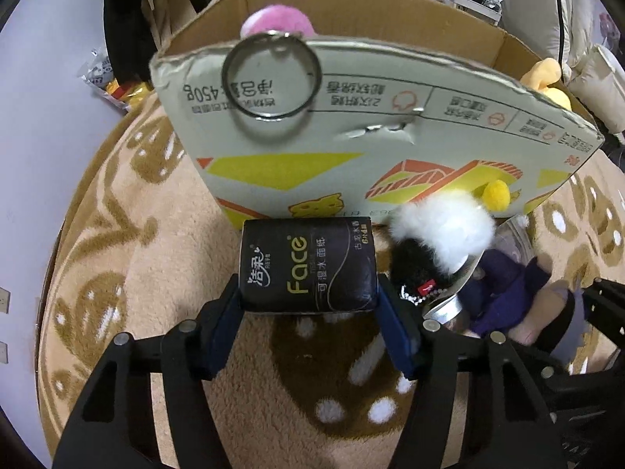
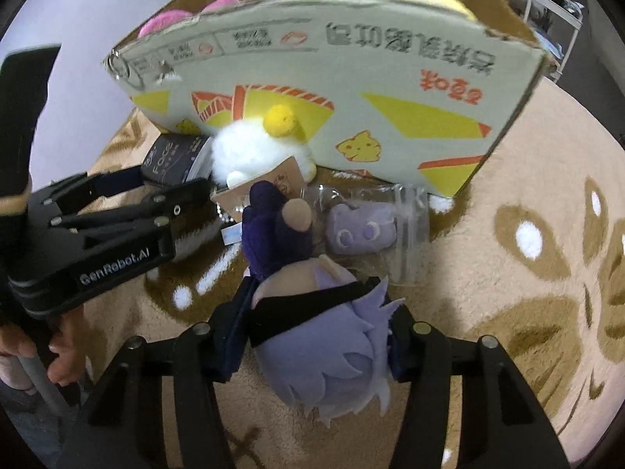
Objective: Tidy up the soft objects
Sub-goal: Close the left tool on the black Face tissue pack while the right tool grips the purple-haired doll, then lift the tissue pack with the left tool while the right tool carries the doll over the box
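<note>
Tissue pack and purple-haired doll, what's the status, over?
Left gripper shut on tissue pack. Right gripper shut on purple-haired doll. Cardboard box just ahead; its near wall stands between.

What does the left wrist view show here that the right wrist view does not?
Only the left wrist view shows the metal key ring up close and the left claw pressed on the black tissue pack. Only the right wrist view shows the right claw closed on the purple-haired doll, plus a small purple plush in a clear bag. Both show the cardboard box, the white fluffy toy and the beige rug.
</note>
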`<control>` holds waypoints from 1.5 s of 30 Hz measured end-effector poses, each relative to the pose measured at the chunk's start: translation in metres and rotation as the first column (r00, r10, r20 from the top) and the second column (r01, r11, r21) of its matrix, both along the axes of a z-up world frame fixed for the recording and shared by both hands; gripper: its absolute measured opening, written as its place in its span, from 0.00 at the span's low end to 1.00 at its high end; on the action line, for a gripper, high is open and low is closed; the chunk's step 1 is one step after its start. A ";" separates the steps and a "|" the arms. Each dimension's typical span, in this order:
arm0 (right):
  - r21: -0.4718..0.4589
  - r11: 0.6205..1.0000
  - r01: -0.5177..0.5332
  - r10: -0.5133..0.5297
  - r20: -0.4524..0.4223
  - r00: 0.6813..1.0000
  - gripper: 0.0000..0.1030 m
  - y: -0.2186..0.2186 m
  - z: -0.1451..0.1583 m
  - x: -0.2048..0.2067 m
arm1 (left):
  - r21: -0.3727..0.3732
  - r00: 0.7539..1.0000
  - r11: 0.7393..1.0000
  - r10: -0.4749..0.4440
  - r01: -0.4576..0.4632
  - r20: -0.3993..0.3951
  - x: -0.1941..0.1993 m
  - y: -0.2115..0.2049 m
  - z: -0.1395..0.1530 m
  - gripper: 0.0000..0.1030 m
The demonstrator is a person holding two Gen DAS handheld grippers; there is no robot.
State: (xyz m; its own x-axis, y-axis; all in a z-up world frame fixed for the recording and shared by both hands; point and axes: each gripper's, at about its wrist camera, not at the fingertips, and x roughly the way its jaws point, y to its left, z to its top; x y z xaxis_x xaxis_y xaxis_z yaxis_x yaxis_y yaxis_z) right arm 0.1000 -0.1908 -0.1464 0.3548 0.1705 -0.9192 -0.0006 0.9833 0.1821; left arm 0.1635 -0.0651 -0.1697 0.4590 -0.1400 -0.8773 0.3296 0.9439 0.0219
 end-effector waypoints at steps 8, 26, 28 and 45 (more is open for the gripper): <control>0.004 0.999 0.033 -0.034 0.054 0.998 0.57 -0.018 0.017 -0.011 | -0.010 0.998 1.000 0.013 -0.012 0.055 -0.019 0.000 0.019 0.62; 0.037 0.997 0.067 -0.075 0.315 0.946 0.57 -0.030 0.072 -0.027 | -0.055 0.963 0.998 0.027 -0.013 0.266 -0.072 0.009 0.082 0.61; 0.046 0.996 0.070 -0.082 0.339 0.937 0.57 -0.028 0.081 -0.029 | -0.061 0.952 0.998 0.030 -0.012 0.304 -0.076 0.010 0.091 0.61; -0.002 0.997 0.074 -0.059 0.574 0.817 0.57 -0.021 0.140 -0.016 | -0.090 0.833 0.996 0.056 -0.008 0.550 -0.072 0.007 0.162 0.62</control>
State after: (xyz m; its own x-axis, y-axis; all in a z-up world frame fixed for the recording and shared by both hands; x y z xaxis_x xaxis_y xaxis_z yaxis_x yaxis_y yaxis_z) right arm 0.0843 -0.2118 -0.0063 0.8286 0.1083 -0.5493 -0.0323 0.9887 0.1463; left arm 0.0915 -0.0581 -0.0081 0.8687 -0.1755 -0.4633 0.2550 0.9601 0.1145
